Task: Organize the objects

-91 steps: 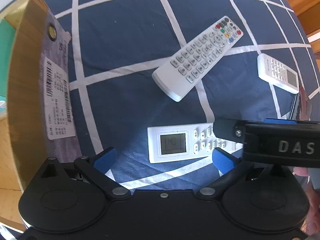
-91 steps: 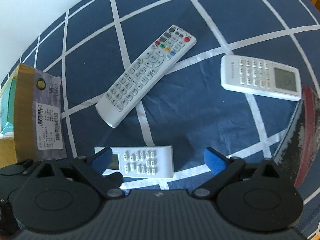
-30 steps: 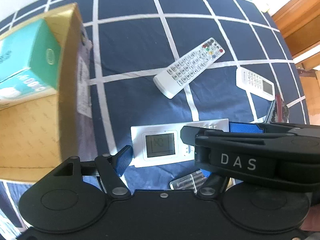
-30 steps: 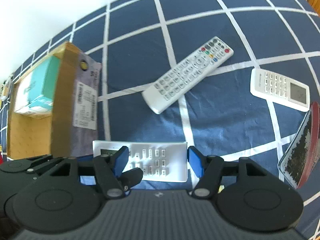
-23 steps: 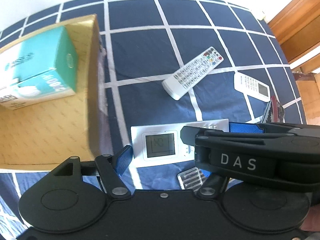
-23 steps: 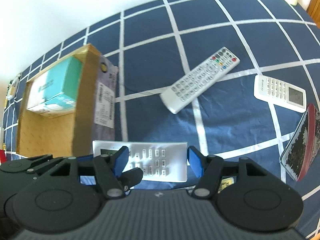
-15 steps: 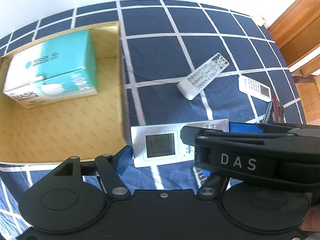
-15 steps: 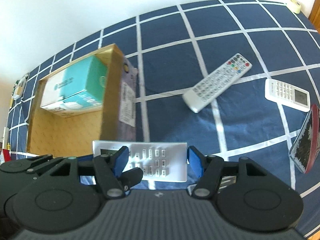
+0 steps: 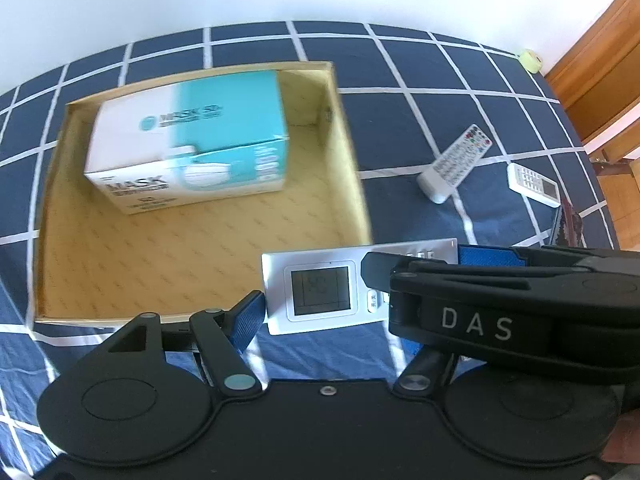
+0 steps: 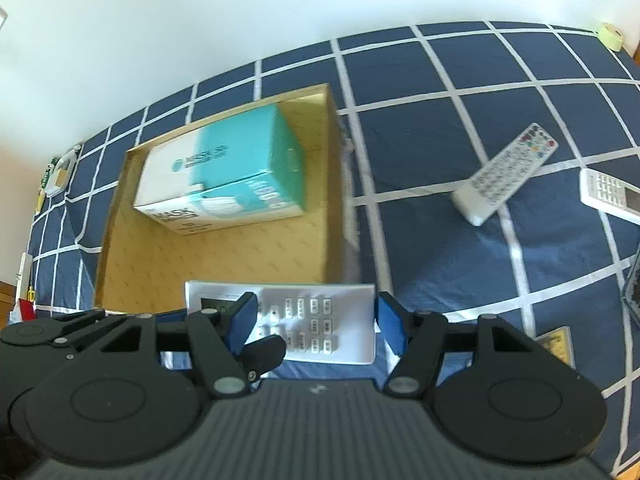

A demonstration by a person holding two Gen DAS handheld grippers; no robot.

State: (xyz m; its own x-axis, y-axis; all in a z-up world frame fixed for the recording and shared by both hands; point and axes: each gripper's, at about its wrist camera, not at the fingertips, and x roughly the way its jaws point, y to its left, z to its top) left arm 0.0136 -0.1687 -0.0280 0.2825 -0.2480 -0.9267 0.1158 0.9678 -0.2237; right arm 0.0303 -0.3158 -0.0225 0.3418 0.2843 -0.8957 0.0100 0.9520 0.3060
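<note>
A white air-conditioner remote (image 9: 320,286) with a grey screen is held in the air between both grippers. My left gripper (image 9: 356,300) is shut on its screen end. My right gripper (image 10: 314,318) is shut on its keypad end (image 10: 320,322). The remote hangs above the near right corner of an open cardboard box (image 9: 168,248), which also shows in the right wrist view (image 10: 212,256). A long white TV remote (image 9: 456,164) and a smaller white remote (image 9: 534,184) lie on the blue checked cloth to the right.
A teal and white mask box (image 9: 192,152) lies in the far part of the cardboard box. A dark red-edged flat object (image 9: 568,224) lies at the right edge. A small yellow card (image 10: 556,344) lies below my right gripper. A tape roll (image 10: 612,36) sits far right.
Both grippers closed on the remote, lifted it off the cloth and carried it up and left. The cardboard box has come fully into view under it.
</note>
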